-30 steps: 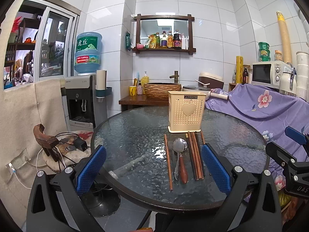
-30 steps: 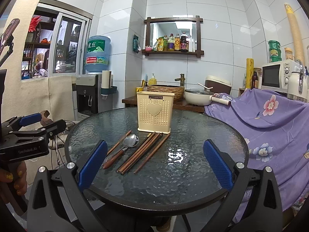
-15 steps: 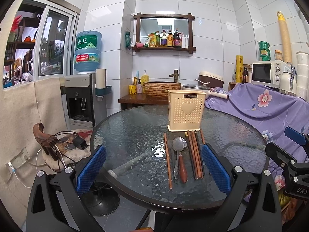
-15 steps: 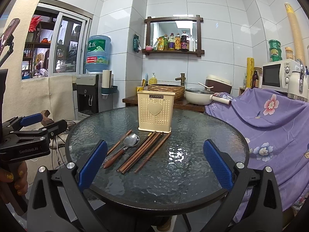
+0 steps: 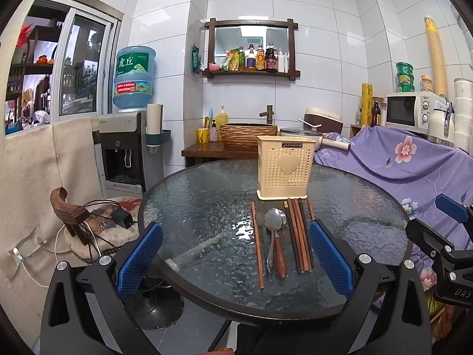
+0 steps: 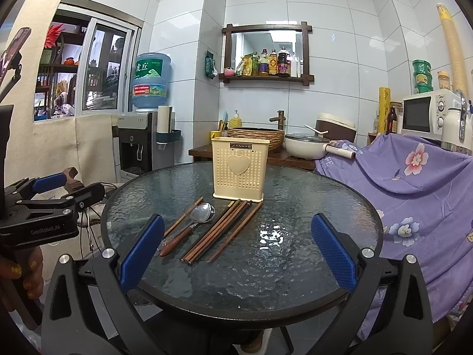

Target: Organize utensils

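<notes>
Both claws — left claw (image 5: 235, 259) and right claw (image 6: 236, 254) — are hovering spread wide with nothing between their ribbed blue pads. On the round, pebbled-glass tabletop (image 5: 201, 207), wooden chopsticks (image 5: 298, 233) and a wood-handled metal spoon (image 5: 275, 230) are lying just before the perforated cream plastic holder (image 5: 284, 171) — upright.

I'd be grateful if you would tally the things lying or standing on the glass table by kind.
Chopsticks: 6, as far as the tight bundle lets me tell
Spoons: 2, overlapping
Utensil holder: 1
Total: 9
</notes>
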`<state>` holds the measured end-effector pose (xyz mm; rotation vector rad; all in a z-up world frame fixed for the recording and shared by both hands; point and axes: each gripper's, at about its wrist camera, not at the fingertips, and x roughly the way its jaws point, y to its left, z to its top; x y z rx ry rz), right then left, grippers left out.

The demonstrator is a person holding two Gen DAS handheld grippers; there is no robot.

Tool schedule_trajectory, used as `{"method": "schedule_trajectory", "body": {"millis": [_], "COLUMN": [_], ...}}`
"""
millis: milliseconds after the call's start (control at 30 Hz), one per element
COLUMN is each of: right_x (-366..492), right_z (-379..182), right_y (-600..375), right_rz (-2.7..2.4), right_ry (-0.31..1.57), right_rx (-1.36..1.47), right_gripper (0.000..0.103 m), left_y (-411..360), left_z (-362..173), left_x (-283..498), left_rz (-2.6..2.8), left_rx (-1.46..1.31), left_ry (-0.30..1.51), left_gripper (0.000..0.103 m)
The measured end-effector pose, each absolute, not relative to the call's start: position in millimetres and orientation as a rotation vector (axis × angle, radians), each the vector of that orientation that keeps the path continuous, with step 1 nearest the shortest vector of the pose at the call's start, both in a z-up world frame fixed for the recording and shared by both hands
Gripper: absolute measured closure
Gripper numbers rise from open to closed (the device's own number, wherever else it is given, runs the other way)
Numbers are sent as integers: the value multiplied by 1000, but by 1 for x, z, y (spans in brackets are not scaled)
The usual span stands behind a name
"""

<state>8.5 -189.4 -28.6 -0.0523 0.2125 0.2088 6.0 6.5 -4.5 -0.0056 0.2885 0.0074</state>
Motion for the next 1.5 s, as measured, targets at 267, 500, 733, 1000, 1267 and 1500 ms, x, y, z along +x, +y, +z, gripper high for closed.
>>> {"method": "schedule_trajectory", "body": {"millis": [267, 500, 733, 1000, 1267, 1500], "right_x": [10, 12, 41, 120, 188, 232], "right_z": [-29, -28, -32, -50, -62, -71], "right_y": [-189, -189, -186, -198, -200, -186], "right_rz": [203, 206, 163, 163, 236, 276], "right_ry": [218, 226, 299, 527, 705, 805], "right_rx": [-53, -56, -97, -54, -5, 5], "right_gripper": [5, 5, 5, 5, 25, 42], "left_y": [8, 10, 14, 27, 12, 9], "left_z": [-6, -8, -18, -39, -55, -60], "left_x": [7, 8, 32, 101, 153, 185], "left_rz": [7, 10, 16, -29, -87, -138], "left_rx": [-12, -16, 32, 31, 107, 99], "left_ry": [298, 301, 380, 566, 697, 765], "left_gripper": [6, 6, 6, 6, 22, 28]}}
